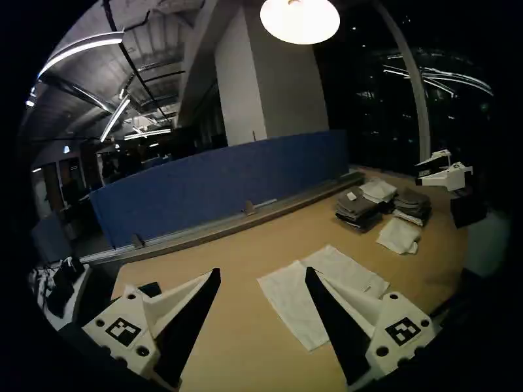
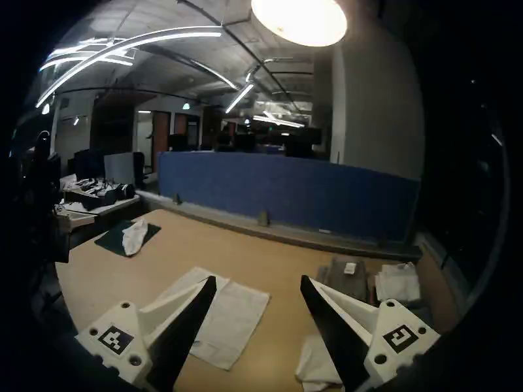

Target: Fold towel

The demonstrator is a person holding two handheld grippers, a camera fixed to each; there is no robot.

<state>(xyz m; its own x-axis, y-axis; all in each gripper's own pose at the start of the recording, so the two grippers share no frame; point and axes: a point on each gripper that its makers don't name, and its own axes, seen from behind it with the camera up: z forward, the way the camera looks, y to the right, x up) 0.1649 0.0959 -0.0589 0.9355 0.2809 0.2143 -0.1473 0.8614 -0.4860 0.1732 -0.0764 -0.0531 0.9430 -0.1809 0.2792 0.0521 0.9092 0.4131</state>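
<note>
Left claw (image 1: 261, 271) and right claw (image 2: 257, 279) hover wide open, empty, above a flat towel (image 1: 340, 264). Each should probably pinch one corner squarely.

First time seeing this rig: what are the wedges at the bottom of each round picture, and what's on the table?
Those wedges are gripper fingers. A person carries one two-finger gripper in each hand, each with a fisheye camera looking along its fingers. One picture comes from the left gripper, the other from the right gripper. Both are open, holding nothing. On the wooden table lies a flat white towel, with stacks of folded towels and a crumpled white towel beyond it.
</note>
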